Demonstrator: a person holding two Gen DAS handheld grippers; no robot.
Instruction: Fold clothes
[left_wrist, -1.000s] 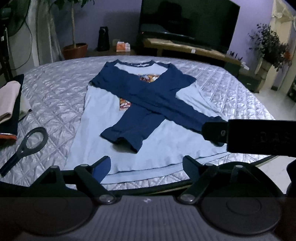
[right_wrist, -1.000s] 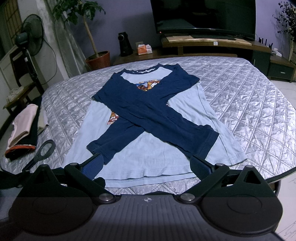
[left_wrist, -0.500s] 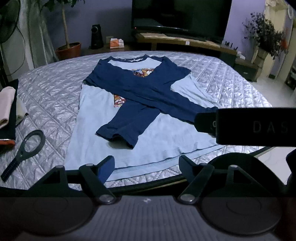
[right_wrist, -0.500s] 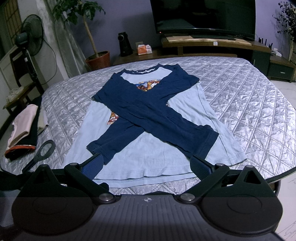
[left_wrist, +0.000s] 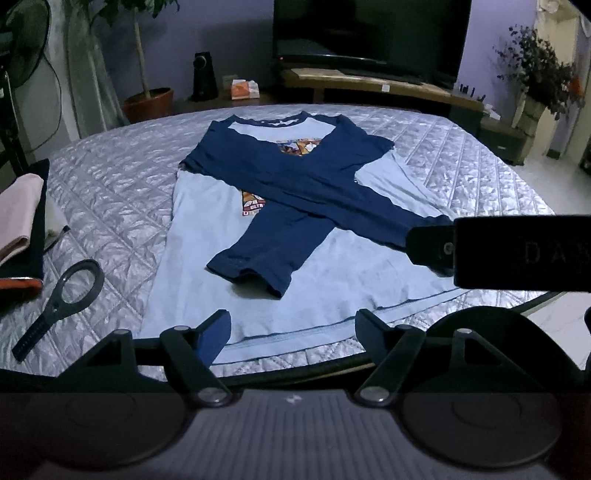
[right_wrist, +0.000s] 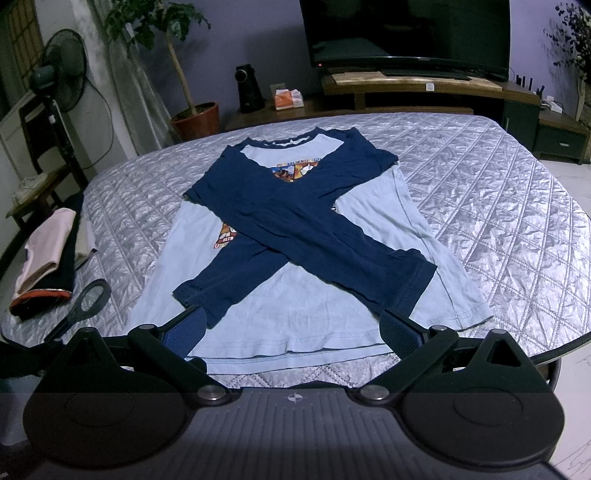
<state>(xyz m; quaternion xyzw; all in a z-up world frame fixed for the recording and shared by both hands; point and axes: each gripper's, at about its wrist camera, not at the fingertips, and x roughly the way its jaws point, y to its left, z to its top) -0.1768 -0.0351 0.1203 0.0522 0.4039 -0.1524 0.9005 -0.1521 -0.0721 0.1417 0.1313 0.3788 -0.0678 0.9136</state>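
Quilted silver bedspread (right_wrist: 480, 206) carries everything; TV (right_wrist: 402, 29) and a potted plant behind it. Long-sleeve raglan shirt (right_wrist: 306, 317) lies flat, face up, collar at the far end, hem at the near edge, both navy sleeves (right_wrist: 295, 236) crossed in an X over the pale blue body. Sleeves are in, body isn't folded over. My left gripper (left_wrist: 291, 332) and right gripper (right_wrist: 291, 328) both hover just short of the hem, fingers spread wide, holding nothing. Right gripper's body also shows in the left view, beside the right sleeve cuff. Judgement: next is a hem pick for the bottom-to-collar fold. I'd take both hem corners together, pinch both fabric layers, lift evenly and low so the crossed sleeves don't slide off, then lay the hem at the collar line. Risk: the near cuff sits close to the hem; catching it would drag the sleeve out. Magnifying glass (left_wrist: 62, 295) and stacked clothes (left_wrist: 18, 225) to the left are clear of the path.
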